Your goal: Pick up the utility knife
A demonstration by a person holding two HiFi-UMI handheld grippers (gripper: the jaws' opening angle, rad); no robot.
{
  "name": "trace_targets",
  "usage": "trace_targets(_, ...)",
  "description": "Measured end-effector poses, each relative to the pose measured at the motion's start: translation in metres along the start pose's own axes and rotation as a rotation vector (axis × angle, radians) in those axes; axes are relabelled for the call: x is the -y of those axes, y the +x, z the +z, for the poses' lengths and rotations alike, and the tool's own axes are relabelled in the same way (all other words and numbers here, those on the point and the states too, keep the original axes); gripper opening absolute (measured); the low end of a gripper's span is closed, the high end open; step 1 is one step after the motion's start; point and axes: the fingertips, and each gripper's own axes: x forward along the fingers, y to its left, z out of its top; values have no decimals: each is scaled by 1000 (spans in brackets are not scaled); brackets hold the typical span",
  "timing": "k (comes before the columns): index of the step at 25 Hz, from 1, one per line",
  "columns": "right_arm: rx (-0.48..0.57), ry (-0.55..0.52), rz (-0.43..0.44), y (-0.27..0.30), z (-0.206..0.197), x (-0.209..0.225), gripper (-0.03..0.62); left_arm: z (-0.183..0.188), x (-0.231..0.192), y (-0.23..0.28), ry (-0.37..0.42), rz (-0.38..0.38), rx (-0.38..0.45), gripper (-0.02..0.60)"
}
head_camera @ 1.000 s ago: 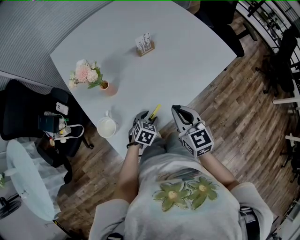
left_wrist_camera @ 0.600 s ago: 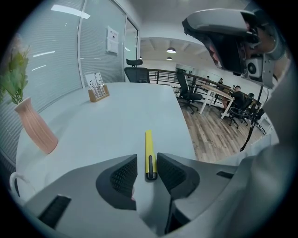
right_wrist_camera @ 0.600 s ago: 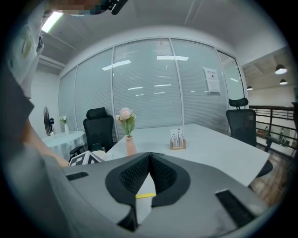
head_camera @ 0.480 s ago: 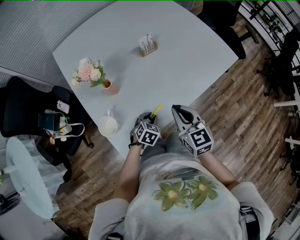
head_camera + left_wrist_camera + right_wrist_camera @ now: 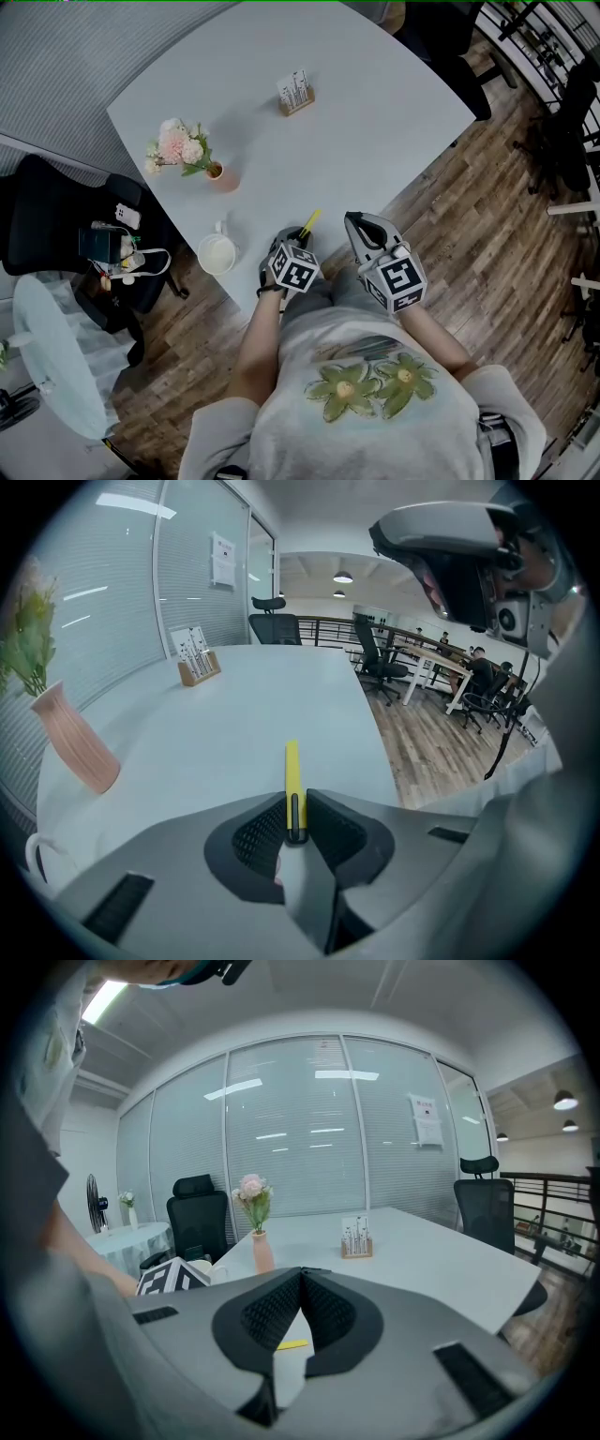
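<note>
The yellow utility knife (image 5: pixel 310 222) lies on the white table (image 5: pixel 375 112) near its front edge, pointing away from me. My left gripper (image 5: pixel 290 236) points steeply down over the knife's near end. In the left gripper view the knife (image 5: pixel 292 771) sits between the black pads, which touch it on both sides; the jaws have just been closing on it. My right gripper (image 5: pixel 360 225) hovers just right of the knife, shut with nothing in it. In the right gripper view its jaws (image 5: pixel 302 1274) meet at the tips, and the knife (image 5: pixel 292 1343) shows below them.
A white mug (image 5: pixel 216 253) stands left of my left gripper. A pink vase with flowers (image 5: pixel 184 150) is farther left, and a small card holder (image 5: pixel 295 92) stands mid-table. A black chair (image 5: pixel 56 216) and wooden floor (image 5: pixel 487 234) flank the table.
The left gripper's jaws have narrowed around the knife's near end. Both hands stay where they were, and the knife has not moved.
</note>
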Motion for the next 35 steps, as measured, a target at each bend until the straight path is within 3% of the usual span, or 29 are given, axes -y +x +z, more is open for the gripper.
trace_targets(12,-1,-24,6,-4,-2,-4,5,5,-12,-11,-32,6,20,66)
trace_targets(35,4,-41,55,2,1,-17,5,56,-30,-61,-13,85,175,66)
